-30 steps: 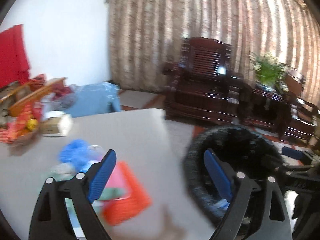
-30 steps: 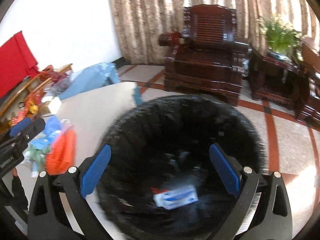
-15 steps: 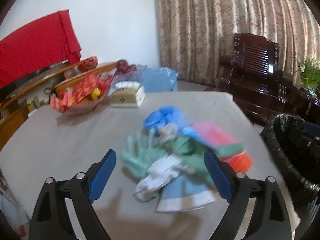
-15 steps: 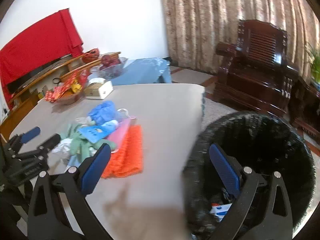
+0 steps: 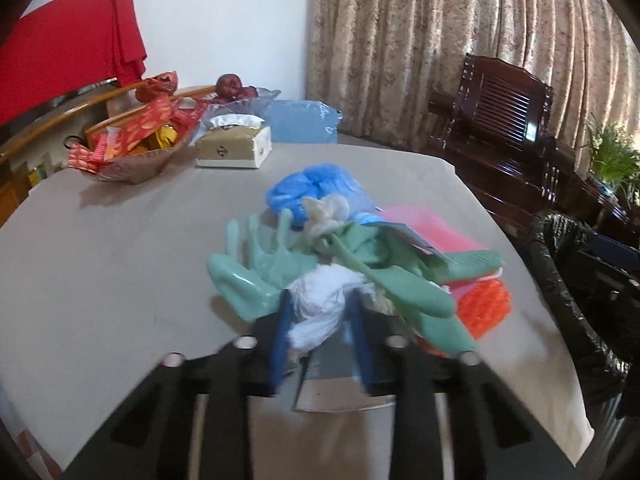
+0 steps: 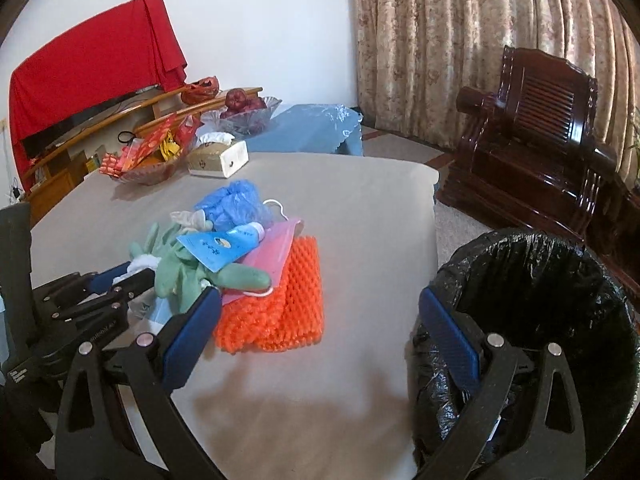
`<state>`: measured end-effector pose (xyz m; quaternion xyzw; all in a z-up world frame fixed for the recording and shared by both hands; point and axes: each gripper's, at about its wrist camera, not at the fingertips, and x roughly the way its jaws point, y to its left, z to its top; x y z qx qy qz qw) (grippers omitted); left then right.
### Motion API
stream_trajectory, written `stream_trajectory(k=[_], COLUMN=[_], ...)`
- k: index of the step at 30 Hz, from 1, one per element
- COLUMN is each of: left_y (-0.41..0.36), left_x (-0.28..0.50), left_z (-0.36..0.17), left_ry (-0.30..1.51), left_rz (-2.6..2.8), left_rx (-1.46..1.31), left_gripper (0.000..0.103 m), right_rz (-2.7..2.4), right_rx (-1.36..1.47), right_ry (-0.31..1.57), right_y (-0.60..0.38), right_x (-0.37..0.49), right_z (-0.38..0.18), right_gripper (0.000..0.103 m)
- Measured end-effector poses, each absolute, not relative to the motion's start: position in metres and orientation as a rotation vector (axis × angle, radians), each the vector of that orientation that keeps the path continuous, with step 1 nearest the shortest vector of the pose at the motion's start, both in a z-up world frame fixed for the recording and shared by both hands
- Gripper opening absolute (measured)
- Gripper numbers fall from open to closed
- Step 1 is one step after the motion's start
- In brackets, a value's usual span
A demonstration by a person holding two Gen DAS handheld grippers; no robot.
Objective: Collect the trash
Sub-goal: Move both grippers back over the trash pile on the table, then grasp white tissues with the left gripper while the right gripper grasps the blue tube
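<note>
Beside the grey table (image 6: 360,216), off its right edge, stands the black-lined bin (image 6: 532,288); my right gripper (image 6: 320,320) hangs wide open, empty, near it. On the table, my left gripper (image 5: 320,320) is closing on a white crumpled tissue (image 5: 324,296) at the trash pile's (image 6: 240,256) near edge.

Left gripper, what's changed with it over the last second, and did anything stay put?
The left gripper swung from the trash bin to the pile, and its jaws are closing around a white crumpled wad. The right gripper followed, open and empty. The pile stayed put.
</note>
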<state>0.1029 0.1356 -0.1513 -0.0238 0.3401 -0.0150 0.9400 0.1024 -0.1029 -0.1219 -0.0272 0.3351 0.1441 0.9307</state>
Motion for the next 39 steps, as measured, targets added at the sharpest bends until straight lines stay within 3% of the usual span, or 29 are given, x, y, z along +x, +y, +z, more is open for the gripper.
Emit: stream_trajectory(k=[4, 18, 39], left_y=[0.138, 0.171, 0.191], left_x=[0.095, 0.074, 0.105], left_z=[-0.141, -0.093, -0.116], left_ry=[0.662, 0.539, 0.568], left_rz=[-0.035, 0.066, 0.120], left_rx=[-0.085, -0.111, -0.116], left_gripper=[0.017, 0.017, 0.017], right_rz=[0.300, 0.358, 0.321], right_rx=[-0.059, -0.053, -0.102], right_ry=[0.679, 0.651, 0.795], right_y=[-0.100, -0.071, 0.012], right_x=[0.105, 0.123, 0.220], right_z=[-0.121, -0.112, -0.155], right_gripper=[0.096, 0.096, 0.090])
